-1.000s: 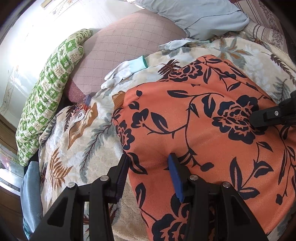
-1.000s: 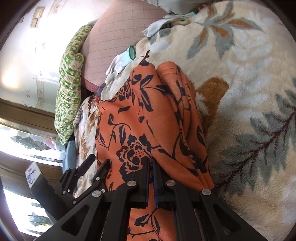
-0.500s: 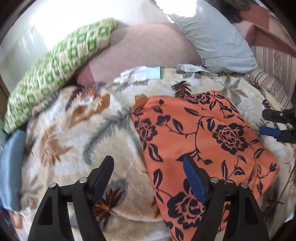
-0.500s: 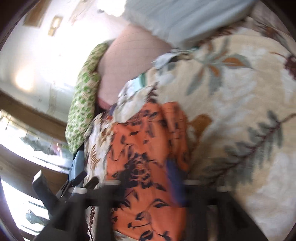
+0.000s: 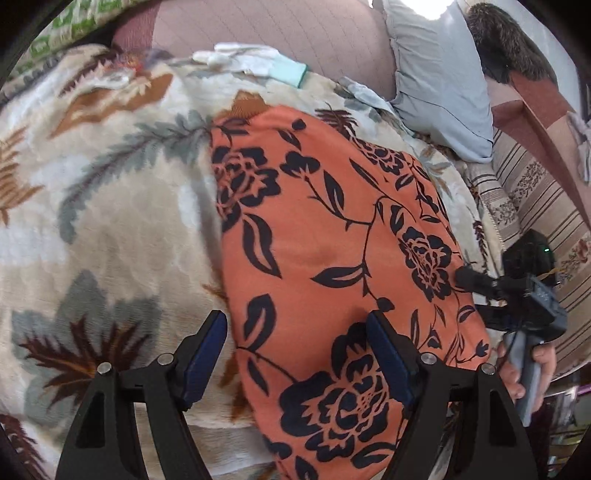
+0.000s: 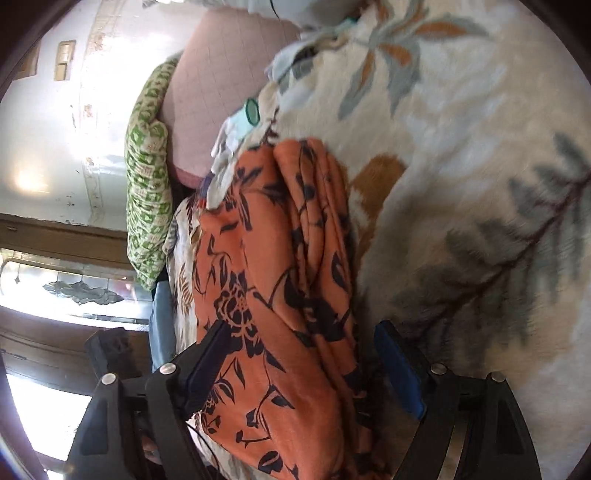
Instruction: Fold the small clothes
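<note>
The orange cloth with dark flowers lies folded on a soft blanket with leaf patterns. It lies flat and smooth on top, and in the right wrist view its folded layers show stacked along one edge.

The left gripper has its jaws wide apart. It hangs over the near edge of the orange cloth. One blue pad is above the cloth and the other blue pad is above the blanket beside it. Nothing is pinched between them, so it has let go.

The right gripper is also spread wide. The orange cloth lies under the gap between its pads, but the pads do not squeeze it. One pad is over the blanket just beside the cloth's folded edge. In the left wrist view this same gripper shows at the far side of the cloth, with a hand holding its handle.

Past the cloth lie white gloves with a green cuff, near a pink cushion. A light blue pillow sits by the cushion, and a green and white cushion stands up at the side
</note>
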`<state>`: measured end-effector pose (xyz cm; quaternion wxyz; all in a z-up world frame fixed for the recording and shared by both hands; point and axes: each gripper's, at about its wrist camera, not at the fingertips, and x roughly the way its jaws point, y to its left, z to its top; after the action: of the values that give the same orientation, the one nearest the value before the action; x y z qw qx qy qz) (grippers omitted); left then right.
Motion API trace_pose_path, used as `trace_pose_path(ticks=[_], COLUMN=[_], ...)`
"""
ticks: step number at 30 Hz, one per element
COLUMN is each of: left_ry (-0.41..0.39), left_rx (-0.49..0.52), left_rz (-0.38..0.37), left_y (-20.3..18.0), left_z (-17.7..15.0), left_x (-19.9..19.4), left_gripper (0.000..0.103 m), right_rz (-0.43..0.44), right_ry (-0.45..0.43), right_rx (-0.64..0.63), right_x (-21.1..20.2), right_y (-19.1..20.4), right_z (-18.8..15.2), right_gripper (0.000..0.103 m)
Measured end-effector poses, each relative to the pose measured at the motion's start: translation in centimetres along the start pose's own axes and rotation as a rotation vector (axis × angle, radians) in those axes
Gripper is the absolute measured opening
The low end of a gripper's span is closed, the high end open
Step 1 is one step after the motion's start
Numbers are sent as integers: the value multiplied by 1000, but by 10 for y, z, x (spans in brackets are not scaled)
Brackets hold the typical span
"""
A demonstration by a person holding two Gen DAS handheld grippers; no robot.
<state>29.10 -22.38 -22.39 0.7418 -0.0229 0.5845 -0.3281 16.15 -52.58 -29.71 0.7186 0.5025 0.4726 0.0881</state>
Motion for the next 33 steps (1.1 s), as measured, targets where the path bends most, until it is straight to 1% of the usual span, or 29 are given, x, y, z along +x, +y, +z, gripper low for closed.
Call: trace_pose_path(ticks=[1,4,7,8,11,15,17,19,22,27,33], left_ry=[4,-4,-16,-23,-45,-73,-83,-94,-109,-146,-187], left_rx=[-9,-16,-16,-12,-4,13,16,23,42,56,47], left_rz=[-11,-26,-25,-21,-11,6,14,21,33,54,65], left_y=[0,1,0,-2,-5,-8,-9,-10,-14,-19,-12], left_z=[0,0,-1,-2,-3,-7,-7,-8,-9,-10,-17], left_x=[3,8,10,10,10,5,2,-4,-12,-31,-64], left_gripper=[78,79,79,79,78,68,63,59,56,54,53], right_rz=[-2,21,73,70,43,-10,-31,-43,-32,1,35], right_ry=[12,-2,-6,0,-1,-11,-15,-23,-35,-47,-62], right_rx=[4,10,26,7,-26,-85,-102,-98,-102,-124,-197], right_x=[5,10,14,17,21,23,24,24,22,17,11], right_y=[-2,-3,-3,0,9,23,29,31,36,49,80], right_z=[-1,-2,-5,-6,-10,-15,-17,-18,-20,-27,-43], right_gripper=[83,83,81,81,76,64,60,59,57,56,56])
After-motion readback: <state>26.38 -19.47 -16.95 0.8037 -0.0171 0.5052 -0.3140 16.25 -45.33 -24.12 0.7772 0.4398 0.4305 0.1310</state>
